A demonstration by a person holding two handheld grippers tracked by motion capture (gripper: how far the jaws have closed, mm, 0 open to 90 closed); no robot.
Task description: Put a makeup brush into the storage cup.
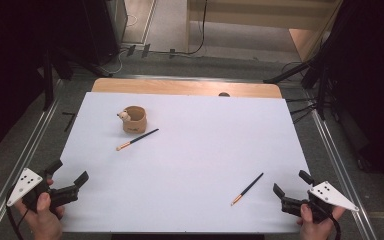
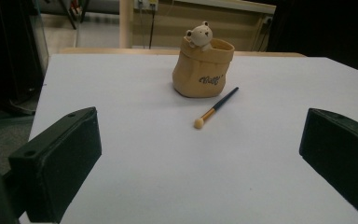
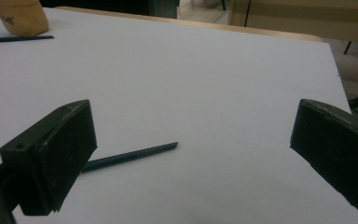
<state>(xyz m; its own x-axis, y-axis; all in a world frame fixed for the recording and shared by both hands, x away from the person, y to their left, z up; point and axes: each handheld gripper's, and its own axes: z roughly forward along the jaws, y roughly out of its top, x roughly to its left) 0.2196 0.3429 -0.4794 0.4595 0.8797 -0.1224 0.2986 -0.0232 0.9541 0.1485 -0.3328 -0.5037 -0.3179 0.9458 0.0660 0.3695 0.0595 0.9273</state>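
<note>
A tan sack-shaped cup with a small bear on its rim (image 1: 134,119) (image 2: 202,69) stands at the back left of the white table sheet (image 1: 195,150). Just in front of it lies a dark-handled brush (image 1: 137,139) (image 2: 216,108), tip toward me. A second such brush (image 1: 247,189) (image 3: 130,156) lies near the front right. My left gripper (image 1: 70,170) (image 2: 200,154) hovers open at the front left corner, nothing between its jaws. My right gripper (image 1: 292,184) (image 3: 191,158) is open at the front right, with the second brush's handle passing behind its left jaw. The cup's base (image 3: 21,18) shows far off.
The wooden table edge (image 1: 185,87) runs along the back, beyond the sheet. Metal rails (image 1: 30,145) flank the table on both sides. Dark stands and cables (image 1: 310,70) sit on the floor behind.
</note>
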